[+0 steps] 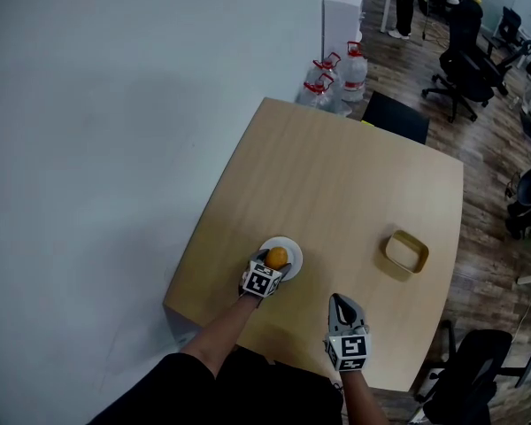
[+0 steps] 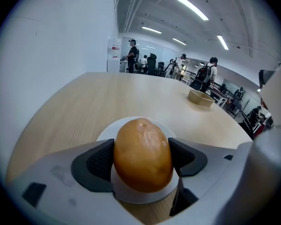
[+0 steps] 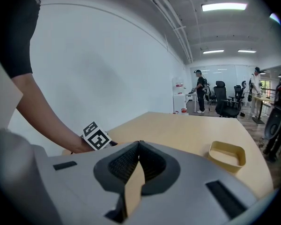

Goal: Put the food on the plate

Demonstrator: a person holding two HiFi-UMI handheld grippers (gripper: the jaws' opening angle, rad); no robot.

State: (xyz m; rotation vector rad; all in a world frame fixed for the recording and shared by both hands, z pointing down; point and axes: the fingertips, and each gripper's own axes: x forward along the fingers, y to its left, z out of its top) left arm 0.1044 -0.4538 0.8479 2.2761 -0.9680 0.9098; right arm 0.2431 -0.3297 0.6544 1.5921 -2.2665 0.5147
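An orange-brown, egg-shaped piece of food (image 2: 142, 154) sits between the pads of my left gripper (image 2: 142, 161), which is shut on it directly over a small white plate (image 2: 107, 130). In the head view the food (image 1: 277, 257) shows above the plate (image 1: 291, 249) near the table's front left, with the left gripper (image 1: 267, 271) around it. Whether the food rests on the plate or hangs just above it I cannot tell. My right gripper (image 1: 341, 305) hovers near the front edge, shut with nothing held; its tips meet (image 3: 138, 144).
A tan rectangular dish (image 1: 406, 251) stands on the wooden table (image 1: 336, 184) at the right, also seen as the dish (image 3: 227, 155). Water jugs (image 1: 336, 82) and a black chair (image 1: 398, 116) are beyond the far edge; office chairs stand at the right.
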